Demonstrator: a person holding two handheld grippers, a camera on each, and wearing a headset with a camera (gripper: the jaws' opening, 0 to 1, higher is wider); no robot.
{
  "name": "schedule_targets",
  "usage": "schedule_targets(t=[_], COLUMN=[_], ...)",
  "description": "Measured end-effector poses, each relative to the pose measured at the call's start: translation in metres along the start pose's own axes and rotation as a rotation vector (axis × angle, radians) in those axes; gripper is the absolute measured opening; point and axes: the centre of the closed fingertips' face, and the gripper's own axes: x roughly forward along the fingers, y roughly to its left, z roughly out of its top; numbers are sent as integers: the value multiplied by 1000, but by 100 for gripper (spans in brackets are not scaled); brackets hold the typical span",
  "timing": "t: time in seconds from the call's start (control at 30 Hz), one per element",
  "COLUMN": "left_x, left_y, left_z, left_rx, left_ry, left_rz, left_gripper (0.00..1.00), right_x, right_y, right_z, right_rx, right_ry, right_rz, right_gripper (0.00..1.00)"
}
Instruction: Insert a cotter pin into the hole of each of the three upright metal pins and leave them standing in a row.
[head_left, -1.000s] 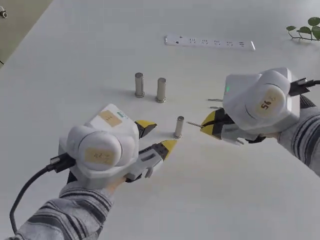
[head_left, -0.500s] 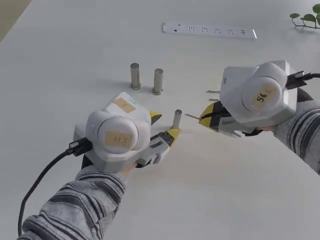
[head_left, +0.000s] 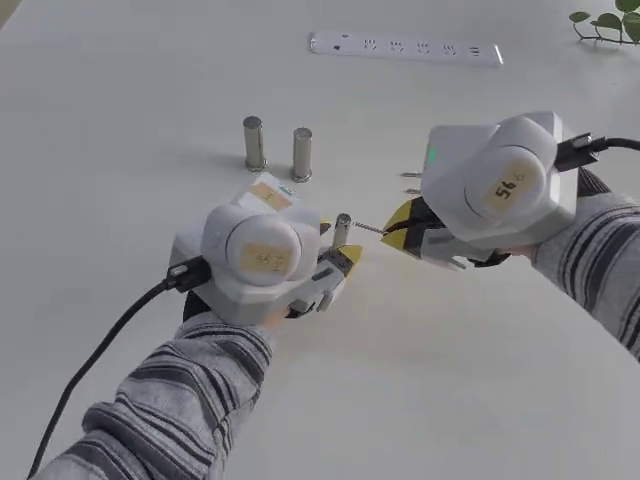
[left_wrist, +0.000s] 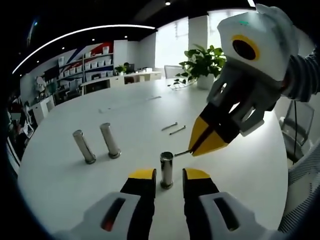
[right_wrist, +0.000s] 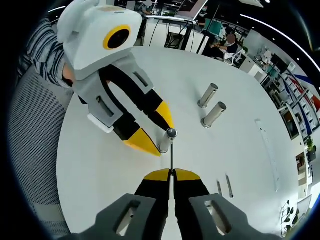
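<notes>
A short upright metal pin (head_left: 341, 230) (left_wrist: 166, 170) stands between the jaws of my left gripper (head_left: 338, 251) (left_wrist: 169, 174). The jaws flank it closely, with small gaps showing on both sides. My right gripper (head_left: 396, 228) (right_wrist: 171, 174) is shut on a thin cotter pin (head_left: 370, 228) (right_wrist: 171, 155). The cotter pin points level at the metal pin's top (right_wrist: 171, 133), its tip at or touching it. Two more metal pins (head_left: 254, 143) (head_left: 302, 153) stand side by side farther back.
Two loose cotter pins (head_left: 410, 176) (left_wrist: 174, 128) lie on the white table behind the right gripper. A white power strip (head_left: 405, 47) lies at the far edge and a plant (head_left: 605, 22) at the far right. A black cable (head_left: 110, 340) trails from the left gripper.
My left gripper has moved forward and right until its jaws straddle the near metal pin, and the jaws have narrowed. The right gripper has brought the cotter pin's tip up to the pin's top.
</notes>
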Motion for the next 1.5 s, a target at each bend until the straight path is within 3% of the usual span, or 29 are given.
schedule_targets(t=[0.4, 0.9, 1.4, 1.5], left_x=[9, 12, 14, 14], left_y=[2, 4, 4, 4], left_z=[-5, -14, -16, -16], left_rx=[-30, -16, -6, -12], left_ry=[15, 40, 37, 36], left_rz=[-2, 16, 20, 23], left_gripper=[11, 6, 5, 5], right_x=[3, 1, -3, -1], right_y=[1, 1, 1, 0], right_z=[-1, 5, 12, 13], right_rx=[5, 5, -37, -86], right_ry=[2, -7, -23, -12], right_rz=[10, 10, 6, -6], right_gripper=[0, 0, 0, 0])
